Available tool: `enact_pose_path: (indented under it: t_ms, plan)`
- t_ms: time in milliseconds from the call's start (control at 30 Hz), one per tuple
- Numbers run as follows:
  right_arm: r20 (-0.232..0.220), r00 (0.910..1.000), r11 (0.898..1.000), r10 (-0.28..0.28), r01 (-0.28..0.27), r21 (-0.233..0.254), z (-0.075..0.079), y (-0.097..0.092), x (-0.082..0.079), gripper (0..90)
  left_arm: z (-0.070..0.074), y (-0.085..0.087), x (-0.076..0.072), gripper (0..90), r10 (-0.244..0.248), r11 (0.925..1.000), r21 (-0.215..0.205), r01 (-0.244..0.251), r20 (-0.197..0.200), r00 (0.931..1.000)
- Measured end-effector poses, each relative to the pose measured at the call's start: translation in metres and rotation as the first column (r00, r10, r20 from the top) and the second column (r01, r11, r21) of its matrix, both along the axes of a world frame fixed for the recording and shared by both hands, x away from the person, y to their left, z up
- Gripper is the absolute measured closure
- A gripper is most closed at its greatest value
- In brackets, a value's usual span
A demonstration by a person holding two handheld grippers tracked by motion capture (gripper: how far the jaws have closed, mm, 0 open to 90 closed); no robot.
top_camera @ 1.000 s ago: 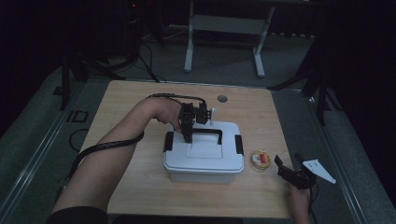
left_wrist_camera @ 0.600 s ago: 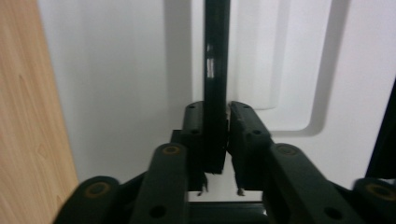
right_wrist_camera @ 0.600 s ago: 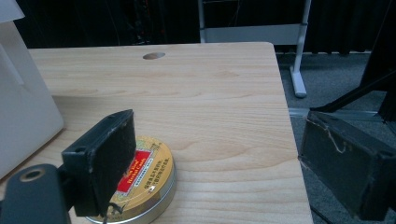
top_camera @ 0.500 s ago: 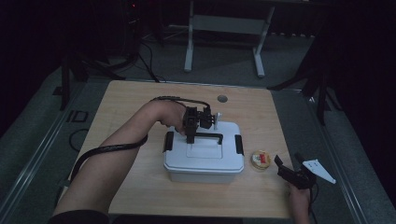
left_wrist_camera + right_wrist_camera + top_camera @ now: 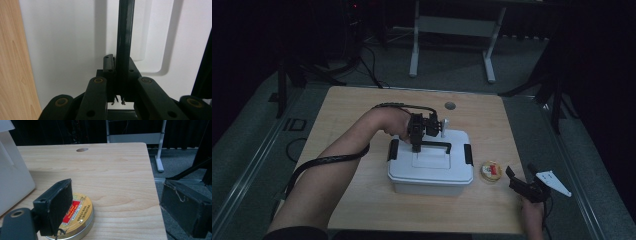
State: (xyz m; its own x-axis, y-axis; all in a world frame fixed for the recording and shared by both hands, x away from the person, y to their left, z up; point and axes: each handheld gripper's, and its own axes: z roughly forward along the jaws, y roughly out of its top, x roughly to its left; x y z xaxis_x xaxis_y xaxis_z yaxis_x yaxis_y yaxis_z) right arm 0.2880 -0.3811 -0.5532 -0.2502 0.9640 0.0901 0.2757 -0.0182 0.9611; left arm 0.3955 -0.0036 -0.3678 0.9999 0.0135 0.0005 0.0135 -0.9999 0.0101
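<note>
In the high view, the left gripper (image 5: 418,145) pointed down over the white box (image 5: 430,165), which sat near the middle of the table (image 5: 342,110). Its jaws had just been closing and now pinched the black handle (image 5: 435,144) on the lid, towards the handle's 9 o'clock end. The latches at the box's 9 and 3 o'clock sides looked folded against the walls, though whether they were fastened could not be told. To lift well, the pull should probably go straight up, slowly, since an off-centre grip could tip the lid. The box was shut, so its contents were hidden. At 3 o'clock of the box lay a small round tin (image 5: 491,171), lid on, contents unseen. The right gripper (image 5: 523,181) rested at the table's 4 o'clock edge, just beyond the tin.

In the left gripper view, the handle bar (image 5: 124,37) ran from between the pads up to 12 o'clock across the white lid (image 5: 67,45); the jaws were clamped tight on it. Bare wood showed at 9 o'clock.

In the right gripper view, the jaws stood wide apart with nothing between them. The tin (image 5: 80,216) lay at 7 o'clock, partly behind one pad, and a corner of the box (image 5: 13,177) rose at 9 o'clock. That hand might steady the box if it rose with the lid.
</note>
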Motion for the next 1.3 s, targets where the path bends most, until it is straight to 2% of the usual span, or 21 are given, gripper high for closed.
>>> enact_pose_path:
  t_ms: [133,467,600,800,1033,1300]
  plan:
    - [0.000,1.0000,1.000,0.000,0.000,0.000,0.000,0.000,0.000,10.5,0.004,-0.001,0.000,83.6,-0.002,1.0000,0.003,0.002,0.001,1.0000]
    - [-0.001,1.0000,1.000,0.001,-0.001,-0.003,0.000,0.000,0.000,10.5,0.021,0.003,-0.002,83.6,0.001,0.9997,-0.023,-0.001,0.010,0.9999]
    - [-0.002,1.0000,1.000,0.001,-0.001,-0.004,0.000,0.000,0.000,10.5,0.029,0.007,-0.002,83.6,0.016,0.9994,-0.030,-0.015,0.030,0.9994]
    - [-0.002,1.0000,1.000,0.002,-0.002,-0.007,0.000,0.001,0.000,10.5,0.043,0.015,-0.005,83.6,0.013,0.9989,-0.045,-0.012,0.040,0.9991]
    - [-0.006,1.0000,1.000,0.002,-0.002,-0.008,0.000,0.001,0.000,10.5,0.048,0.027,-0.007,83.6,0.026,0.9988,-0.042,-0.025,0.033,0.9991]
    - [-0.010,0.9999,1.000,0.003,-0.004,-0.010,0.000,0.002,0.001,10.5,0.054,0.048,-0.007,83.6,0.053,0.9973,-0.051,-0.052,0.026,0.9982]
